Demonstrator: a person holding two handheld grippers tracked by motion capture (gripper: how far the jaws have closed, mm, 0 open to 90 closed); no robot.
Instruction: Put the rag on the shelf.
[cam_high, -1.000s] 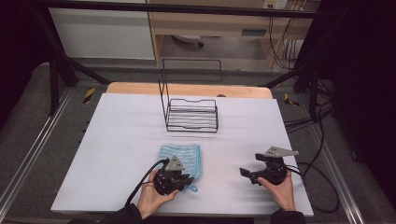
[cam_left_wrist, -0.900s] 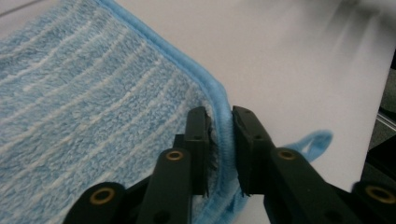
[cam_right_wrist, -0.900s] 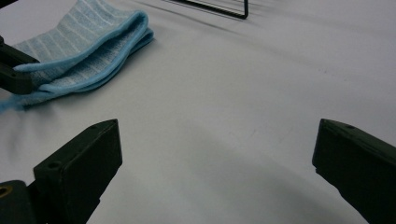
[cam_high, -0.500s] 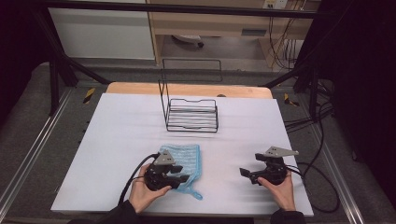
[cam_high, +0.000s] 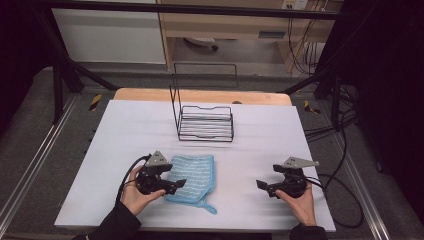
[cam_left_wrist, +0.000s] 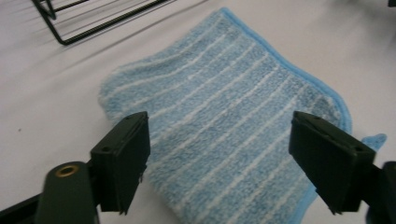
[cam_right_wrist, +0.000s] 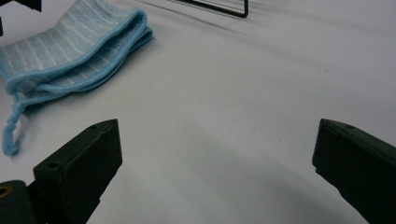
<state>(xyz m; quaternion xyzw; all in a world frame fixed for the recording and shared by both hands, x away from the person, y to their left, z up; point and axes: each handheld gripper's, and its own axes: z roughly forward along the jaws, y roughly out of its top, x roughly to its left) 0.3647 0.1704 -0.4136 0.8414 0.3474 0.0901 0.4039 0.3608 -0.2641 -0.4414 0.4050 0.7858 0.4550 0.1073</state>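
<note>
A light blue striped towel (cam_high: 195, 172) lies folded flat on the white table near the front edge, with its hanging loop (cam_high: 211, 206) pointing toward the person. My left gripper (cam_high: 176, 183) sits at the towel's left edge. In the left gripper view its jaws have just been opening and now stand wide apart (cam_left_wrist: 224, 163), with the towel (cam_left_wrist: 224, 93) lying just ahead of and under the gap, touched by neither pad. My right gripper (cam_high: 261, 186) rests open to the right of the towel. Its jaws (cam_right_wrist: 215, 163) stand over bare table, with the towel (cam_right_wrist: 70, 42) off to the left.
A black wire rack (cam_high: 205, 122) with a tall back frame stands at the middle of the table, behind the towel, and its edge shows as the rack (cam_left_wrist: 93, 18) in the left gripper view. Cables trail from both grippers, and more hang off the table's right side.
My left gripper has opened, released the towel and drawn back to the left. The towel now lies flat and folded. The right gripper has not moved.
</note>
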